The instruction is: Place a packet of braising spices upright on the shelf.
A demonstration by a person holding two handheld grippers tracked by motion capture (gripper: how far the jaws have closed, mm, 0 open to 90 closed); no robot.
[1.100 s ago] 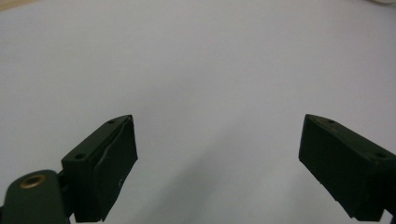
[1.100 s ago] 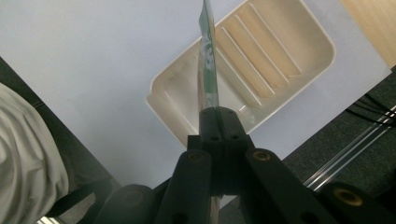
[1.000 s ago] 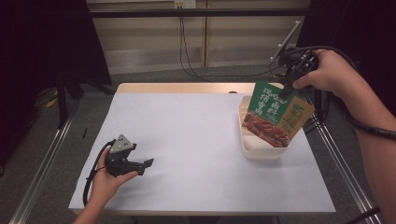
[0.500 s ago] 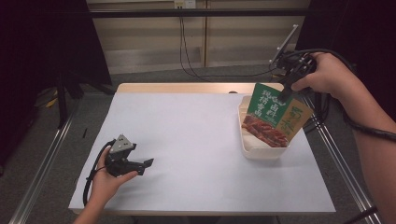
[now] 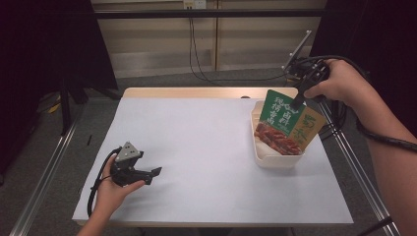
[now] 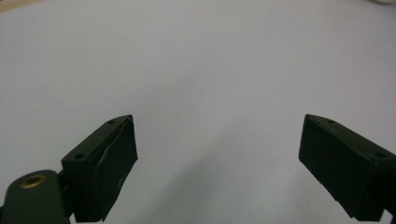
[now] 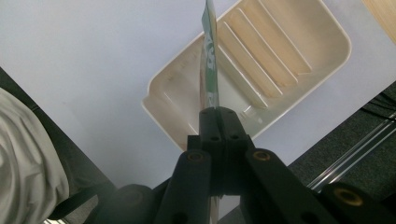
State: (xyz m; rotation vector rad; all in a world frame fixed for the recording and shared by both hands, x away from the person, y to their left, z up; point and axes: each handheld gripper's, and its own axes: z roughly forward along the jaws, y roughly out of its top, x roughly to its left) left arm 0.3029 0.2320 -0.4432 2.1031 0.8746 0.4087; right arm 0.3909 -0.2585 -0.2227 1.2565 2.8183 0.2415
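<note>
The worktop, covered in a pale sheet, carried a cream tray near its right edge, with ribs showing along the tray's floor in the right gripper view. The person's right forearm came in from the lower right and reached up and inward, the right hand raised over the tray's far end with the wrist bent so that the right gripper pointed down. Its jaws were pressed together on the top edge of the green packet, which hung upright with its lower end inside the tray. At the near left corner the left hand rested low on the worktop, holding the left gripper level, jaws spread wide apart over bare surface.
</note>
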